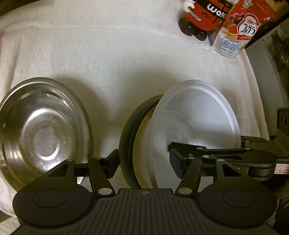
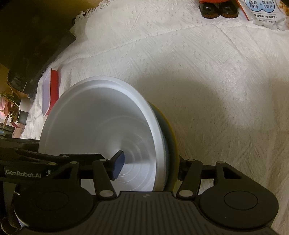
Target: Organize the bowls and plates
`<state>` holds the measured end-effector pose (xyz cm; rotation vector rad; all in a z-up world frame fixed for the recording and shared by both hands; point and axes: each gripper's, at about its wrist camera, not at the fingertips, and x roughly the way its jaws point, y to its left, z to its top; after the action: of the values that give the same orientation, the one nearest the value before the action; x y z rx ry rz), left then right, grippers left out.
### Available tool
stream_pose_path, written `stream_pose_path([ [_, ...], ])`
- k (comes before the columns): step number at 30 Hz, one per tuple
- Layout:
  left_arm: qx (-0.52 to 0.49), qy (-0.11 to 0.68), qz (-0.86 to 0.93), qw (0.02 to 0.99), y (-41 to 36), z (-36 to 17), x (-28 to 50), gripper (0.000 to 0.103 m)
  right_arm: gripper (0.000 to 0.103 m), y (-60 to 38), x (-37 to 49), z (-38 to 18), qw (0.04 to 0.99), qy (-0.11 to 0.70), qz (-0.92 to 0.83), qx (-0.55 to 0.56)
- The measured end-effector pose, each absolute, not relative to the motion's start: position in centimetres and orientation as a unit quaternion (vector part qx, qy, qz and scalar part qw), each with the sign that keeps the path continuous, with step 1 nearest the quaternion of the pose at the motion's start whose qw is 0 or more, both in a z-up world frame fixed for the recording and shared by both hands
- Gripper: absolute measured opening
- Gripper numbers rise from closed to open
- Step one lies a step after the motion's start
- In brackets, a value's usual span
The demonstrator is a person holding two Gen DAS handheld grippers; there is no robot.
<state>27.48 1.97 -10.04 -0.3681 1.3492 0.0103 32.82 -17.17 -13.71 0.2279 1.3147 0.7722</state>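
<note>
A white bowl (image 1: 196, 115) nests in a dark bowl with a yellow rim (image 1: 127, 130), standing on the white cloth. My left gripper (image 1: 144, 164) straddles the near wall of the nested bowls, one finger outside left, one inside the white bowl. My right gripper (image 2: 148, 168) straddles the same stack from the other side; its left finger is inside the white bowl (image 2: 94, 123), its right finger is outside the yellow-rimmed bowl (image 2: 171, 137). The right gripper's arm shows in the left wrist view (image 1: 225, 153). A steel bowl (image 1: 41, 126) sits to the left.
A white woven cloth (image 1: 112, 57) covers the table. A red toy truck (image 1: 204, 16) and a cereal packet (image 1: 240, 30) stand at the far right. A red and white tray (image 2: 51, 90) lies at the cloth's left edge in the right wrist view.
</note>
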Motion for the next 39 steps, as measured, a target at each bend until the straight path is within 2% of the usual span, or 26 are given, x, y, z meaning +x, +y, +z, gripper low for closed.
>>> stream_pose_path([
  [27, -0.186, 0.616, 0.01, 0.765, 2.6, -9.7, 27.3, 0.066, 0.06, -16.9, 32.9, -13.7, 0.699, 0.627, 0.323, 0.117],
  [39, -0.194, 0.601, 0.001, 0.775, 3.8, -8.0, 26.9, 0.066, 0.059, -16.7, 33.1, -12.0, 0.701, 0.623, 0.326, 0.115],
])
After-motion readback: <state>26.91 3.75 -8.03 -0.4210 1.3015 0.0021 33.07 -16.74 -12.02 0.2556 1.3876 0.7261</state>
